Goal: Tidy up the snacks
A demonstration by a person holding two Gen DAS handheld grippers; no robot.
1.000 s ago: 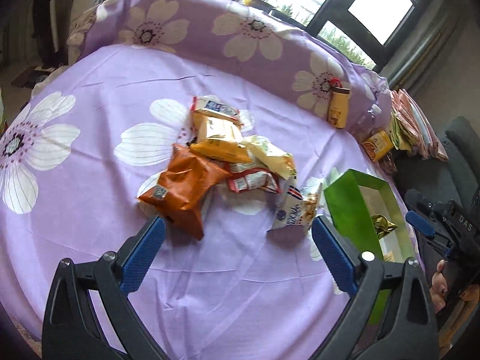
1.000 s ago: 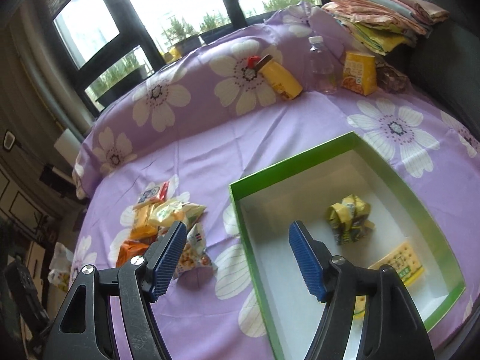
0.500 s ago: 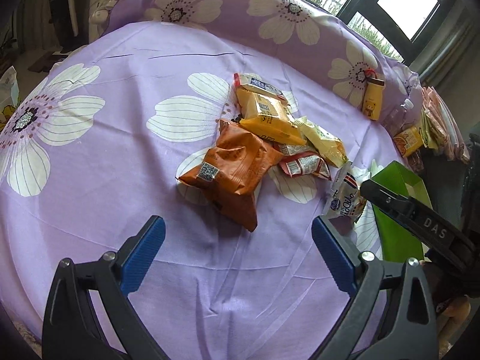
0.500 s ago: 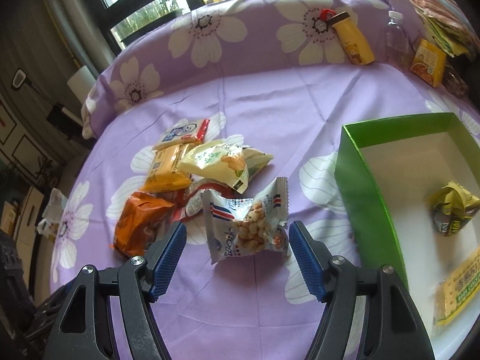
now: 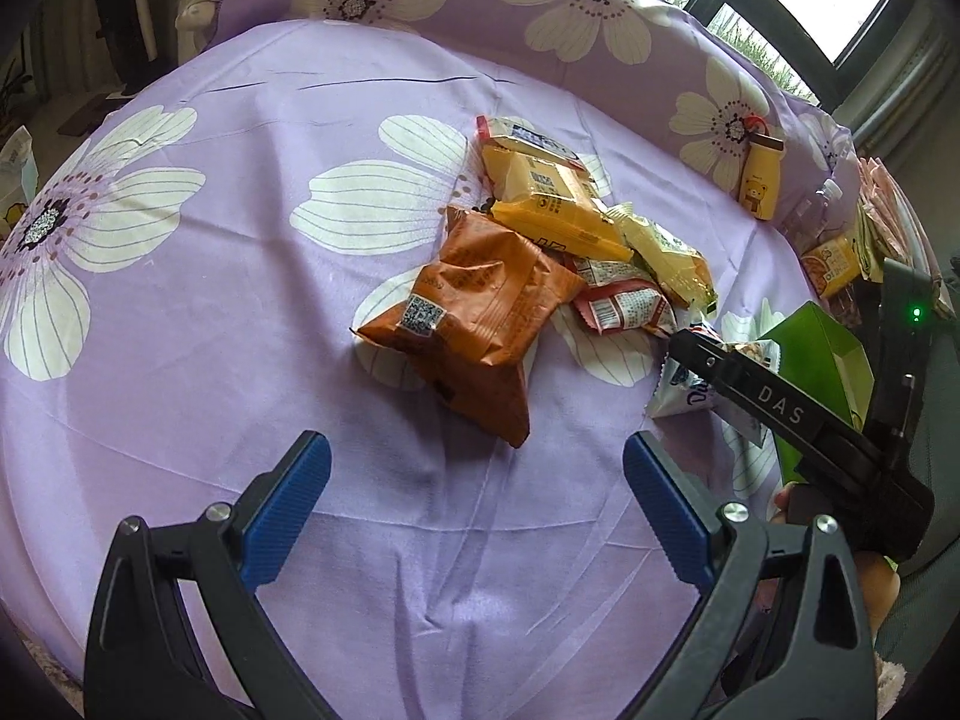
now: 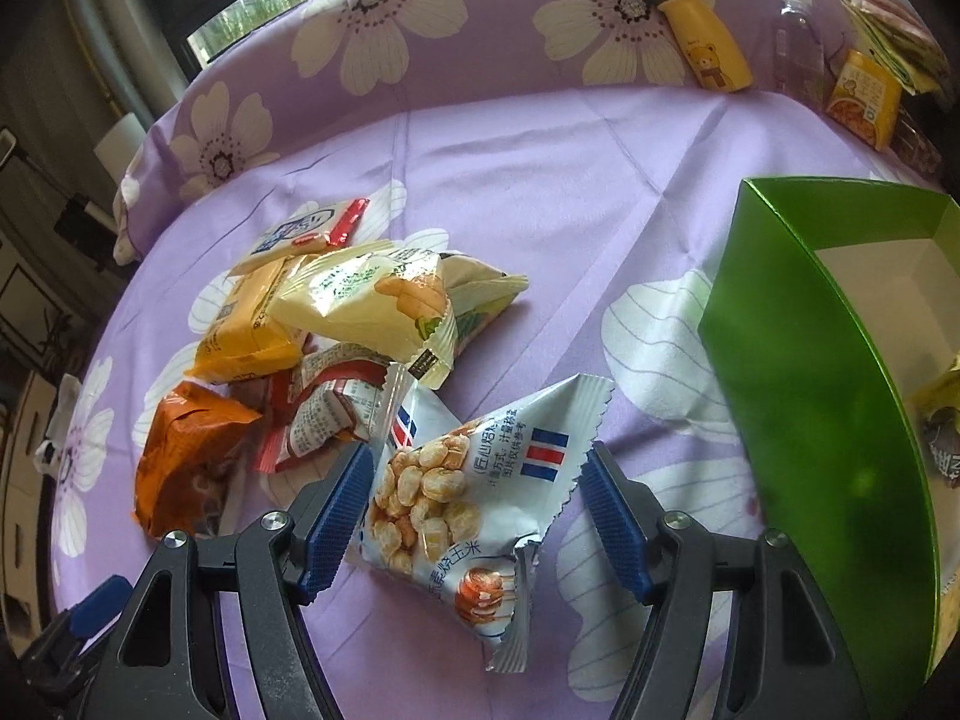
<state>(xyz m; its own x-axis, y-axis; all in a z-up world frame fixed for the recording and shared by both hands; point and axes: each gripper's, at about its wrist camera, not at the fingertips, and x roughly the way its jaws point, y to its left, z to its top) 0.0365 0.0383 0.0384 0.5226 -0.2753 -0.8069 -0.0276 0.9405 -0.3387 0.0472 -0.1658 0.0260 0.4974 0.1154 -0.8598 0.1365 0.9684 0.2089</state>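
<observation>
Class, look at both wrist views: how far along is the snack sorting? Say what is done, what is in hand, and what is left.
Done: at least one wrapped snack already lies inside the green box. In hand: the right gripper has its jaws open around the white corn snack packet, not yet gripping. Left: the orange bag, the yellow packet and others remain piled on the purple floral sheet; the left gripper is empty.

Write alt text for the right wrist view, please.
The open right tool straddles a white corn snack bag on a purple flowered cloth. A pile of snack packets lies behind it, a green box to its right.
</observation>
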